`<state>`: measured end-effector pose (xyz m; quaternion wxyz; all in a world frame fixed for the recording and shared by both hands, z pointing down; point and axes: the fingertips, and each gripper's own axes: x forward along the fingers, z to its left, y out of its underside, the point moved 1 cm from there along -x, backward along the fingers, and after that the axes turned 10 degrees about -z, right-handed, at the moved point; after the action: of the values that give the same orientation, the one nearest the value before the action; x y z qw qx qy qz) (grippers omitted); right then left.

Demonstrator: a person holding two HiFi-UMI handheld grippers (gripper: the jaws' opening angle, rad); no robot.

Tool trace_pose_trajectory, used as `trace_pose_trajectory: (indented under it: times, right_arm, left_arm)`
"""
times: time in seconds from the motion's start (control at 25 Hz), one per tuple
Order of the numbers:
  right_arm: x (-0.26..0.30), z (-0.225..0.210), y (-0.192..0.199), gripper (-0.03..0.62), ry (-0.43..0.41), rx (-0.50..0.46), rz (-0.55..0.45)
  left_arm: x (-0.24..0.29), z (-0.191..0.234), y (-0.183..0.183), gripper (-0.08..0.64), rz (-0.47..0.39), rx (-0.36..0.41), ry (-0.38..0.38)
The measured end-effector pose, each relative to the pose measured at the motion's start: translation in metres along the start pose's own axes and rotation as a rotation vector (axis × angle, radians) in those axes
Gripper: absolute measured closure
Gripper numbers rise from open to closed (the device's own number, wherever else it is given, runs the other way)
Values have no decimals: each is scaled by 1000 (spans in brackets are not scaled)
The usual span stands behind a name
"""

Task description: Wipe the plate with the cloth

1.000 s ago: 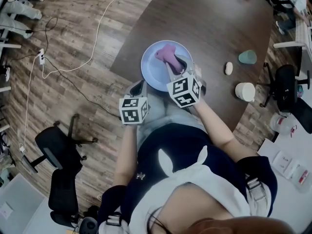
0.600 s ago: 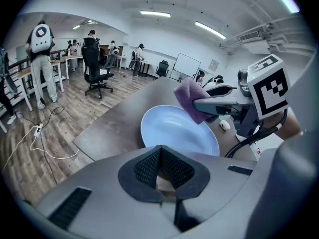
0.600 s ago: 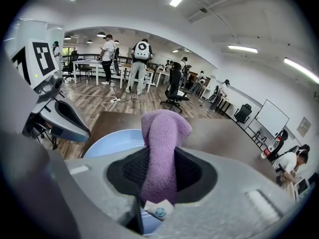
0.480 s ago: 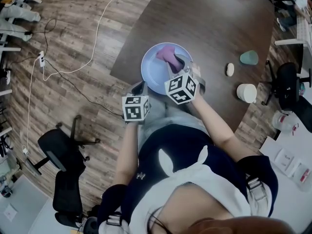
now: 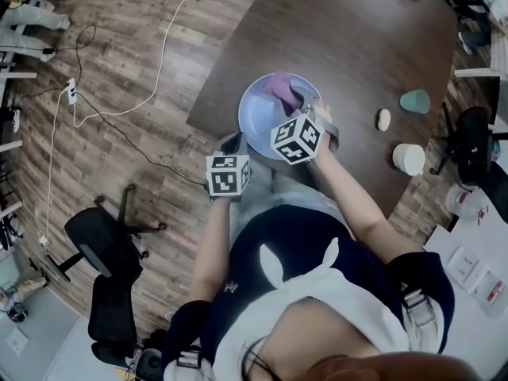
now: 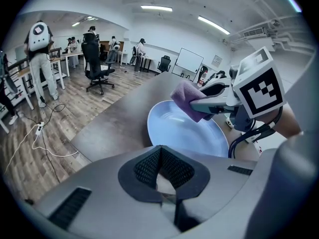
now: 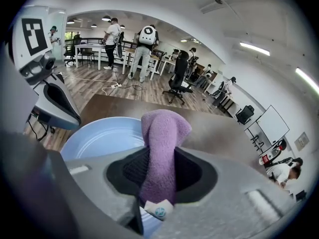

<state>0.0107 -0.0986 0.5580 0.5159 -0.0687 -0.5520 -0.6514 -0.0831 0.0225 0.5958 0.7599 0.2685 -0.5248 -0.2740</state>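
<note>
Head view, largest first: we log one dark table, one pale blue plate at its near edge, and two cups, teal and white, well off to the right, their contents unreadable. We count two grippers: the left gripper has its jaws drawn together on what looks like the plate's near rim, and the right gripper pinches the one purple cloth. The cloth sits over the plate's far half, and we see nothing else in the plate.
</note>
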Motion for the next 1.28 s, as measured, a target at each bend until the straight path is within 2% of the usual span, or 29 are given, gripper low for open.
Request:
trace_pose_trajectory:
  times: [0.4, 0.92, 1.28]
  right_arm:
    - [25, 4, 15, 463, -19, -10, 117]
    - [39, 7, 28, 459, -5, -26, 201]
    - [44, 10, 32, 459, -10, -16, 216]
  left_arm:
    - [6, 2, 3, 557, 39, 17, 17]
    - [6, 1, 5, 557, 28, 34, 20]
    - [5, -1, 6, 557, 15, 30, 16]
